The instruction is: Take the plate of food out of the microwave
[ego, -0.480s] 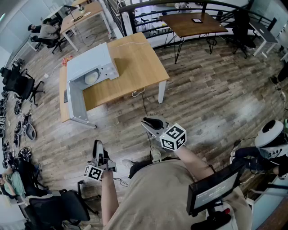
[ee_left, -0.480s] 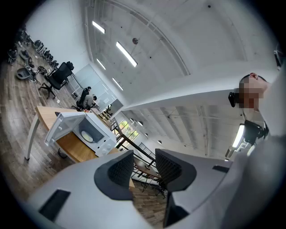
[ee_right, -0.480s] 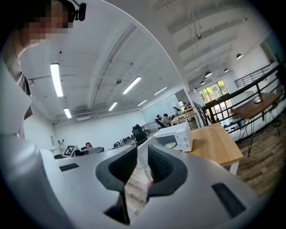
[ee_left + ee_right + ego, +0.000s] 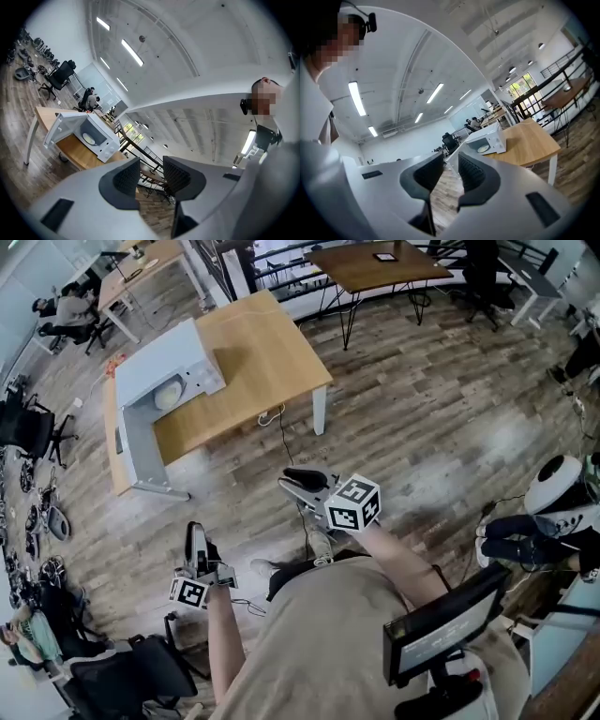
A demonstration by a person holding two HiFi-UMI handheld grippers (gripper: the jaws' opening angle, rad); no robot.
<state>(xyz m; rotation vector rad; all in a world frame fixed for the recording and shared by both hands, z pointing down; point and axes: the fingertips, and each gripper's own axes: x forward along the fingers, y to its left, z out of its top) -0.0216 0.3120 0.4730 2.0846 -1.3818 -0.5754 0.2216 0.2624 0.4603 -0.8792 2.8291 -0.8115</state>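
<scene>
White microwave (image 4: 155, 367) sighted well apart across the floor, on the tabletop (image 4: 267, 348), door swung open, plate of food (image 4: 169, 395) inside. Judged best to step close first, keep both tongs level, then slide in under the plate's rim without tipping it. Held left tongs (image 4: 195, 536) wide, nothing between. Held right tongs (image 4: 292, 480) narrowly parted, likewise empty, touching nothing.

microwave (image 4: 155, 371): white | plate (image 4: 169, 396): pale | table (image 4: 272, 348): light wood — white legs | floor (image 4: 441, 427): grey-brown planks | shirt (image 4: 319, 643): beige | right gripper (image 4: 292, 477): cube of black-and-white squares | left gripper (image 4: 151, 173): grey — black ribbed pads
</scene>
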